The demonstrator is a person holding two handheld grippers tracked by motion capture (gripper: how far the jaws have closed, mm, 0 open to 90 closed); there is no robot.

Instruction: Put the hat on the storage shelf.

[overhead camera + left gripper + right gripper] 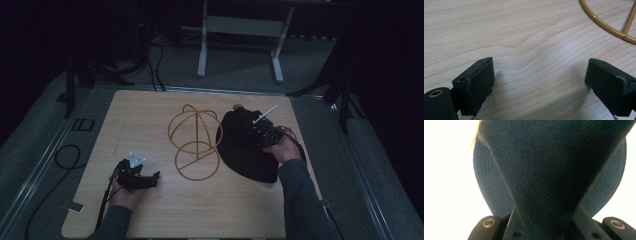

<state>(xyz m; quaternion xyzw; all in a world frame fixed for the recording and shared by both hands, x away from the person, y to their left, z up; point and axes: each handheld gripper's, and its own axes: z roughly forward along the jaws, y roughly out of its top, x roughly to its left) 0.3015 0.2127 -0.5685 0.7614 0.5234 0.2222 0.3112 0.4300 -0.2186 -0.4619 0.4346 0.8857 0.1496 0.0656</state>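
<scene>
Right gripper, seen from the high view, sits on top of the dark cap at the right side of the wooden table, with the person's right hand behind it. The cap lies flat, just beside the gold wire hat stand, whose round base ring rests on the wood and whose thin hoops rise into a rounded cage. Left gripper rests low near the front left of the table, well apart from both cap and stand.

Left gripper view: both black jaws stand spread wide over bare, pale wood grain, with nothing between them. An arc of the stand's gold base ring crosses the upper right corner; the wire looks smooth, rigid and painted.

Right gripper view: the jaws are pressed together on a gathered fold of the cap. Ribbed, dark blue woven fabric tents up from the pinch; the stitched brim curves behind it against a washed-out background.

Step in hand, as judged: the grasp on the cap is made, and lifting has not begun. The next move probably calls for raising the cap clear of the table and carrying it over the stand's dome. Soft fabric may sag or slip, so the pinch must hold; the light wire stand could shift if nudged.
</scene>
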